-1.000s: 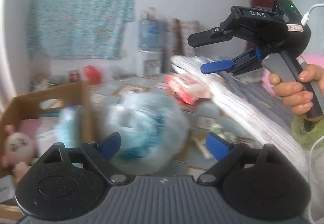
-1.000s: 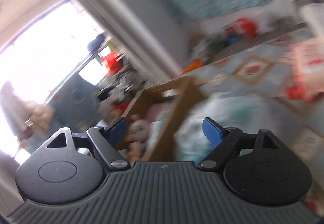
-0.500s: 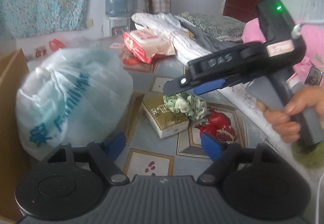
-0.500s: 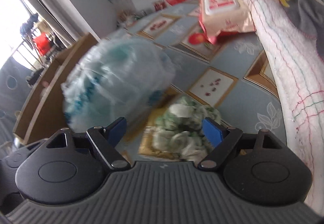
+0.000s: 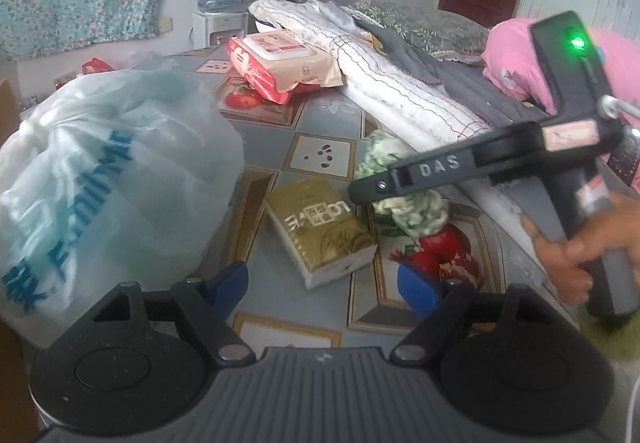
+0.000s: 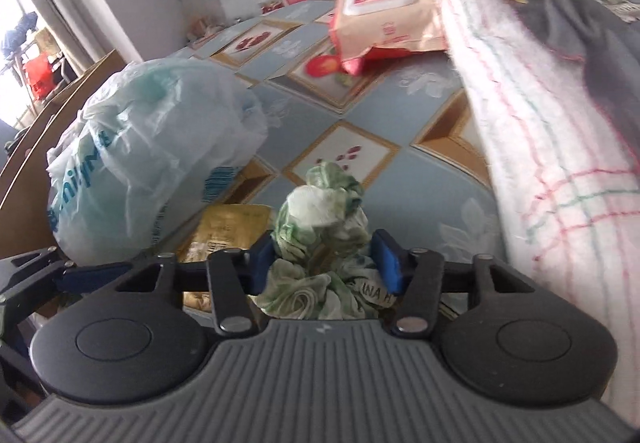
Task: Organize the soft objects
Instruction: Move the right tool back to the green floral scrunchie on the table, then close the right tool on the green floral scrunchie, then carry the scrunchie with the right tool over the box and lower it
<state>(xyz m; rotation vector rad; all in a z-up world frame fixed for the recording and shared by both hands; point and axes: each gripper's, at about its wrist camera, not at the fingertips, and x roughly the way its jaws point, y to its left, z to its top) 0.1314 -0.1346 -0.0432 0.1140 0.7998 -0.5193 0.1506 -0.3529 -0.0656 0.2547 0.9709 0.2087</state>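
The left gripper [image 5: 320, 285] fills the lower frame: ribbed grey housing, two round black discs, black linkage arms with silver rivets, blue fingertip pads [image 5: 416, 289]. The right gripper [image 6: 326, 263] has the same build. At the left wrist view's right edge its black body reads "DAS", a green light glows, and a bare-skinned hand [image 5: 580, 259] grips the grey handle.

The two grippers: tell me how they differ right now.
The right gripper has its blue pads against the green-and-white floral cloth bundle, one on each side; the left gripper holds nothing. The right gripper's jaws are drawn in around the bundle; the left gripper's stand wide open. The right sits over the bundle, beside the gold tissue pack; the left hangs back, next to the plastic bag. Both have blue pads.
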